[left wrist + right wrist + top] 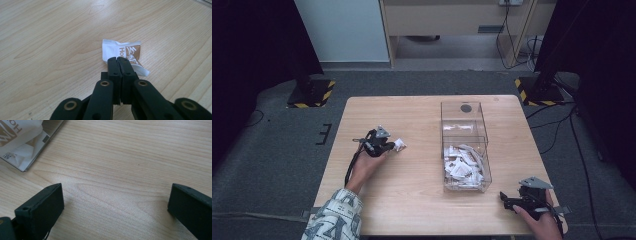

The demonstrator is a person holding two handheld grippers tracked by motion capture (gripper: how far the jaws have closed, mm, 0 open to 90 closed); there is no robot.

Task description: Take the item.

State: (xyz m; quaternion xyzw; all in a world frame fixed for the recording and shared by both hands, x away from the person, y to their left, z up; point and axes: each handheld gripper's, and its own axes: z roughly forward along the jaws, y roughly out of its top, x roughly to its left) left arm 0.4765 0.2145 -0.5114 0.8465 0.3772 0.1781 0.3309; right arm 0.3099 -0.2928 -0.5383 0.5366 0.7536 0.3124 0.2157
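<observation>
Left gripper [119, 59] clamped on a small white-and-brown sachet [121, 51], jaws pressed together over its near edge. In the high view the left gripper [391, 146] sits on the left half of the wooden surface [412, 190], sachet [399, 145] just at its tip, well apart from the clear plastic bin [464, 112]. Bin stands right of centre and holds a pile of similar white sachets [464, 165] in its near half.

Right gripper [116, 205] jaws wide apart, nothing between them, bare wood under them. High view puts the right gripper [507, 200] at the near right corner of the surface, just beside the bin's near corner.
</observation>
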